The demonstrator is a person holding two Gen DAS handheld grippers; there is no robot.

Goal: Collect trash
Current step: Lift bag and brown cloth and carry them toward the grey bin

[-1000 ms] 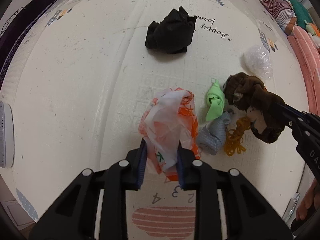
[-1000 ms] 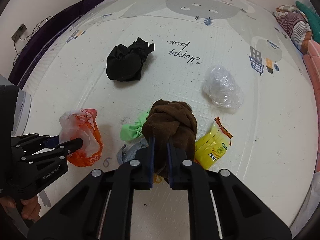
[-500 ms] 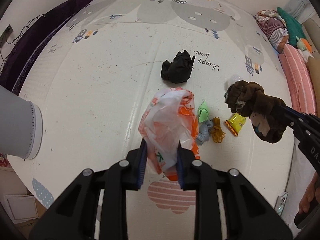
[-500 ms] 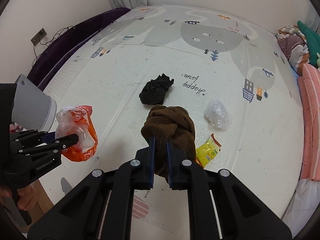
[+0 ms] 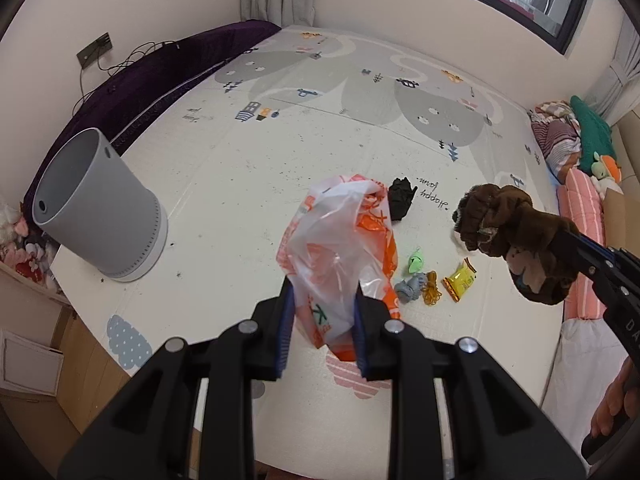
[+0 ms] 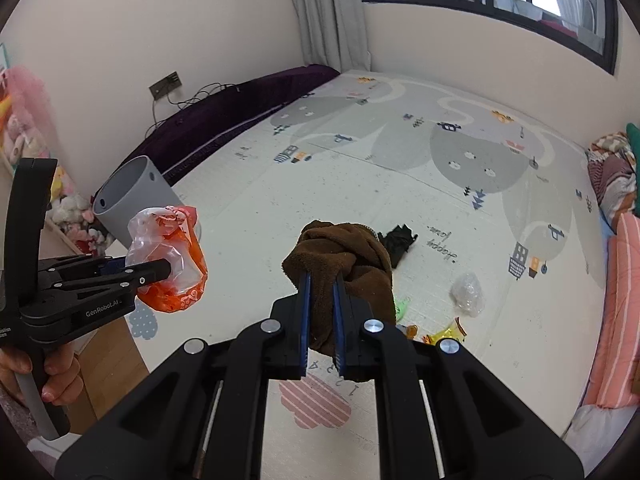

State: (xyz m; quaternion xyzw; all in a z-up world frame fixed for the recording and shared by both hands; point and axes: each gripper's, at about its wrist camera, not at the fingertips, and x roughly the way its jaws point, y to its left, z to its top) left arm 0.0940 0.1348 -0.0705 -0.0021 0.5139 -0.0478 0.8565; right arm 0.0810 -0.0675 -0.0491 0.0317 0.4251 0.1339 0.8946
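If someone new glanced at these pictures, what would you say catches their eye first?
Both grippers are loaded: the left gripper is shut on an orange bag, and the right gripper is shut on a brown cloth, both held above the mat. A grey bin stands at the mat's left edge, with small litter scattered mid-mat.
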